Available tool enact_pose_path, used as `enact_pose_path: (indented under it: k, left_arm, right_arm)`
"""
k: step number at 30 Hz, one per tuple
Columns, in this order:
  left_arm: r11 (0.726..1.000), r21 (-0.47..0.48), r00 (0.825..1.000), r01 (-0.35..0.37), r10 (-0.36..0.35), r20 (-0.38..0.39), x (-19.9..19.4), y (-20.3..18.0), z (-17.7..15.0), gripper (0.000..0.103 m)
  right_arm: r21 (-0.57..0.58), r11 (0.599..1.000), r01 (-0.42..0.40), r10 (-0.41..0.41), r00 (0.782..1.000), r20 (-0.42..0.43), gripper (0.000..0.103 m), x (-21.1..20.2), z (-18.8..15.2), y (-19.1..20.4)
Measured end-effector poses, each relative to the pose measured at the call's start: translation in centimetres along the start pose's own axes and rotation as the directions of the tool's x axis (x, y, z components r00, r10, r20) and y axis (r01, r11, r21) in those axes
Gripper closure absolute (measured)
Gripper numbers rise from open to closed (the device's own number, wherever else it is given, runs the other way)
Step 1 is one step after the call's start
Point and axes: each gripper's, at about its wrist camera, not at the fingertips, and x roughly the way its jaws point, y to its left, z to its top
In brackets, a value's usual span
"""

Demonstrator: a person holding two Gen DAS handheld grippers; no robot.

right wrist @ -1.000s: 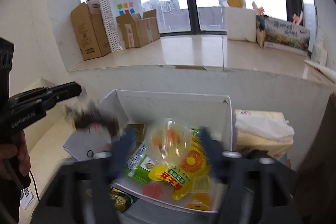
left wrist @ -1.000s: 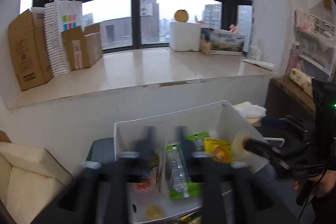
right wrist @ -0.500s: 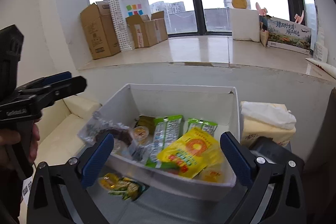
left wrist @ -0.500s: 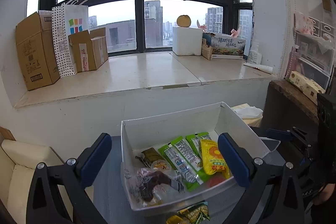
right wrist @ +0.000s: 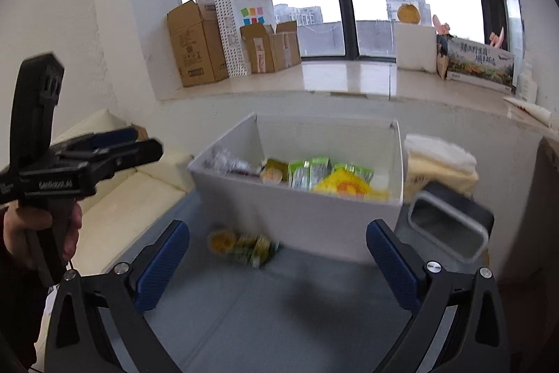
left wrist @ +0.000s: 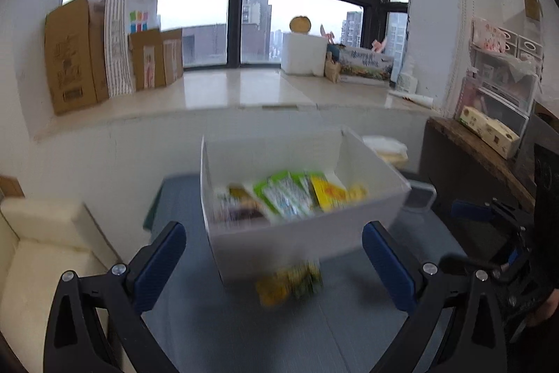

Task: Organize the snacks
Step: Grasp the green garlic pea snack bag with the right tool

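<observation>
A white bin (left wrist: 304,236) (right wrist: 297,215) stands on the grey table and holds several snack packets: green ones (left wrist: 283,194) (right wrist: 309,172), a yellow one (left wrist: 328,191) (right wrist: 344,187) and a dark clear bag (left wrist: 237,210) (right wrist: 227,163). One yellow-green snack packet (left wrist: 288,282) (right wrist: 242,245) lies on the table in front of the bin. My left gripper (left wrist: 272,263) is open and empty, short of the bin. My right gripper (right wrist: 277,264) is open and empty, also short of the bin. The left gripper also shows in the right wrist view (right wrist: 139,145).
A grey lidded container (right wrist: 449,233) sits right of the bin, with a cream pack (right wrist: 440,166) behind it. A cream sofa (left wrist: 45,254) lies left of the table. A window ledge with cardboard boxes (left wrist: 75,55) runs behind. A wooden shelf (left wrist: 482,156) stands right.
Both grippers opened, dropped their snacks into the bin and pulled back from it. The bin now looks farther away, with more grey table in front.
</observation>
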Motion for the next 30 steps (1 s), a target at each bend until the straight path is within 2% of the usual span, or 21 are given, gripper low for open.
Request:
enact_pose_path:
  k: [6,10,15,21,24,26,28,29,30]
  left_arm:
    - [0.999,-0.040,0.996,0.000,-0.003,-0.085,0.3,0.4,-6.0,0.000]
    - [0.997,-0.077,0.994,-0.005,-0.003,-0.105,0.0,1.4,-7.8,0.000]
    - [0.995,-0.092,0.995,-0.023,0.013,-0.103,-0.7,3.1,-8.6,0.000]
    - [0.989,-0.138,0.993,-0.046,0.031,-0.113,-1.2,6.2,-9.5,0.000]
    - [0.987,-0.155,0.992,-0.046,0.027,-0.121,-0.9,7.0,-9.8,0.000]
    - [0.986,-0.159,0.991,-0.047,0.026,-0.128,-0.6,7.2,-10.1,0.000]
    - [0.986,-0.163,0.991,-0.042,0.021,-0.131,-0.3,7.2,-10.2,0.000]
    - [0.986,-0.164,0.991,-0.037,0.015,-0.135,-0.1,7.1,-10.3,0.000]
    - [0.986,-0.163,0.991,-0.034,0.011,-0.136,0.1,7.0,-10.2,0.000]
  right_arm:
    - [0.039,0.999,0.001,0.003,0.996,-0.086,0.000,2.2,-4.7,0.6]
    - [0.081,0.996,-0.027,0.037,0.991,-0.126,0.000,5.4,-6.4,1.0]
    - [0.060,0.997,-0.049,0.059,0.984,-0.169,0.000,9.8,-6.2,2.1]
    - [0.055,0.997,-0.055,0.065,0.975,-0.211,0.001,14.5,-4.3,2.5]
    - [0.057,0.997,-0.058,0.070,0.971,-0.229,0.008,16.2,-3.9,2.4]
    - [0.062,0.996,-0.059,0.073,0.964,-0.255,0.027,17.3,-3.9,2.3]
    - [0.082,0.993,-0.082,0.102,0.955,-0.279,0.032,18.2,-4.3,1.9]
    - [0.091,0.991,-0.094,0.116,0.956,-0.269,0.038,18.2,-4.2,1.7]
    - [0.107,0.987,-0.117,0.141,0.953,-0.266,0.039,18.2,-4.2,1.5]
